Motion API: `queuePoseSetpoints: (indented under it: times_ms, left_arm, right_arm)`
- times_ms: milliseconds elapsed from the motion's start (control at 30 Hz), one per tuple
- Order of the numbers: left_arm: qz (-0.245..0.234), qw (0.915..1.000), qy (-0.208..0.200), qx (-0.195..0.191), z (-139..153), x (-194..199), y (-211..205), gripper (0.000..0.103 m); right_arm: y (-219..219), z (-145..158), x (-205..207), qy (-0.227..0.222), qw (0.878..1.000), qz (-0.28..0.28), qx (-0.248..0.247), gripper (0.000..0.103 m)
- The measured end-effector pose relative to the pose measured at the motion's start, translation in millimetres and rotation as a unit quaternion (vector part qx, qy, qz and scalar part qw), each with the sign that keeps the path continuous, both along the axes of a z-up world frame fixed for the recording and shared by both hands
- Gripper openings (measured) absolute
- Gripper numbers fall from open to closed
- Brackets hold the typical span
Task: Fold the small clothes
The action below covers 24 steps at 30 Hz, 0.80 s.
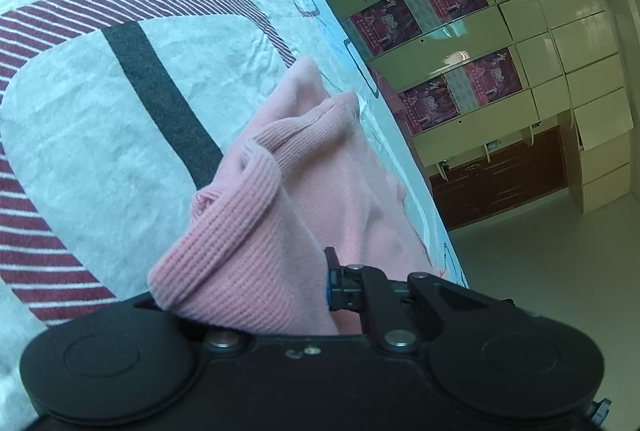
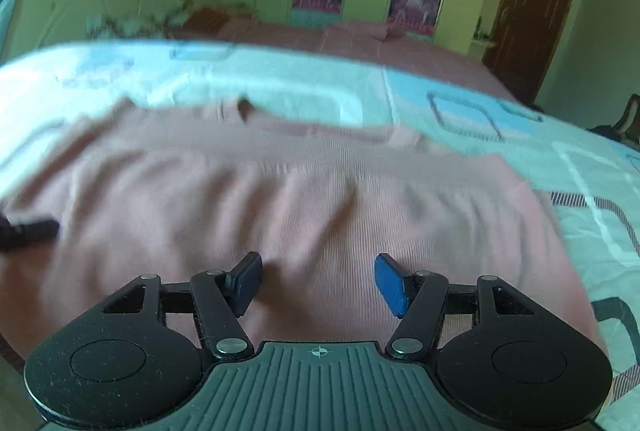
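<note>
A pink ribbed garment (image 2: 304, 199) lies spread on the patterned bedsheet (image 2: 280, 79), blurred in the right wrist view. My right gripper (image 2: 318, 281) is open just above the garment's near edge, with nothing between its blue pads. In the left wrist view my left gripper (image 1: 320, 283) is shut on a bunched fold of the pink garment (image 1: 256, 215), lifted off the sheet (image 1: 120, 71). The cloth hides its left finger.
The bed's edge (image 1: 384, 119) runs beside the held cloth, with bare floor (image 1: 560, 271) beyond. Pale cupboards with pink posters (image 1: 452, 31) stand past it. A second bed with a pink cover (image 2: 360, 43) and a brown door (image 2: 532, 3) lie behind.
</note>
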<state>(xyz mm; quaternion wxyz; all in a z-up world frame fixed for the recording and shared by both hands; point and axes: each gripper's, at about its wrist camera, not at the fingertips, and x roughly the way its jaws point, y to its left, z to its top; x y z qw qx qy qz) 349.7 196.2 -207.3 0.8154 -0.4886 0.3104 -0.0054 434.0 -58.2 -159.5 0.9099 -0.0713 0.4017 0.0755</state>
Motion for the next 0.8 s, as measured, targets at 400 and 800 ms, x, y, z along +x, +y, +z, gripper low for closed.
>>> queuePoseSetpoints:
  times_ms: [400, 800]
  left_arm:
    - [0.004, 0.9897, -0.044, 0.136, 69.6, 2.7, -52.6, 0.008]
    - [-0.204, 0.9443, -0.121, 0.228, 114.8, 49.9, -247.2, 0.008]
  right_arm:
    - [-28.9, 3.2, 7.8, 0.002, 0.996, 0.047, 0.079, 0.064]
    - [-177.8, 34.3, -4.3, -0.009, 0.983, -0.031, 0.179, 0.064]
